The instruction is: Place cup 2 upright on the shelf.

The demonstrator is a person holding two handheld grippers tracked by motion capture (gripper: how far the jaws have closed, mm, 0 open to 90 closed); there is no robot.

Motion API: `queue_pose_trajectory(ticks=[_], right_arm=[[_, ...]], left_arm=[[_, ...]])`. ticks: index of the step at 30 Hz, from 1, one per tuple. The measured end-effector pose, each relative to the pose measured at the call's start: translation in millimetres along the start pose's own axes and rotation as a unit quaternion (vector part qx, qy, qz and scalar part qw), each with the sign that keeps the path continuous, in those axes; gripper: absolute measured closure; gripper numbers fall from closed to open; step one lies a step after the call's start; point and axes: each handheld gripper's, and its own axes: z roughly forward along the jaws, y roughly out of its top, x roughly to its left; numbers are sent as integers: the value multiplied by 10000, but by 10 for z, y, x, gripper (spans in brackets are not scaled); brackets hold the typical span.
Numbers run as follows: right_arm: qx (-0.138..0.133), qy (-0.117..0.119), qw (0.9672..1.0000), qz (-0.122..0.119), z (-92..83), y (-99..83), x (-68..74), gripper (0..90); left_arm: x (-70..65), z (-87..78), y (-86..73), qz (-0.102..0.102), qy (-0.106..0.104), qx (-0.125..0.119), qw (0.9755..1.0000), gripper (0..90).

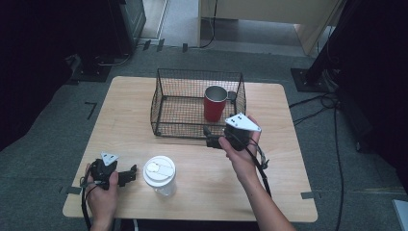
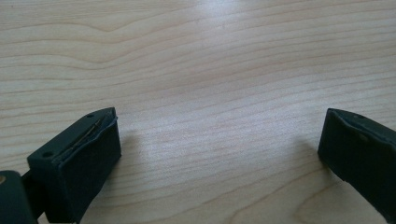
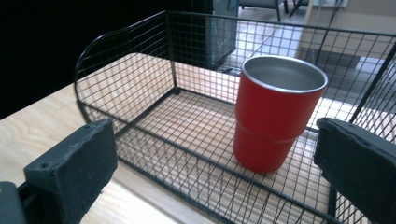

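A red metal cup [image 1: 214,105] stands upright in the right part of a black wire basket [image 1: 199,71] at the back of the wooden table [image 1: 127,113]. My right gripper [image 1: 210,137] hovers at the basket's front right edge, open and holding nothing. In the right gripper view the red cup [image 3: 275,116] stands inside the basket [image 3: 125,31] just beyond the open right gripper [image 3: 215,140]. A clear cup with a white lid [image 1: 159,175] stands near the front edge. My left gripper [image 1: 129,174] rests just left of it, open; in its own view the left gripper [image 2: 218,126] spans bare wood [image 2: 187,56].
The left half of the basket floor is bare mesh. Cables lie on the grey floor to the right of the table [image 1: 317,103]. Dark equipment stands beyond the table's back left corner [image 1: 103,29].
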Motion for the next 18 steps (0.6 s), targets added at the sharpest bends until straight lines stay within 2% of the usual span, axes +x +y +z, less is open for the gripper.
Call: queue_pose_trajectory(ticks=[6, 18], right_arm=[[-68, 241, 9997, -6, -96, -163, 93, 0], [-175, 513, 9985, -82, -132, -408, 233, 0]], left_arm=[[-1, 1, -1, -3, 1, -8, 10000, 0], [-1, 1, -1, 14, -5, -4, 10000, 0]])
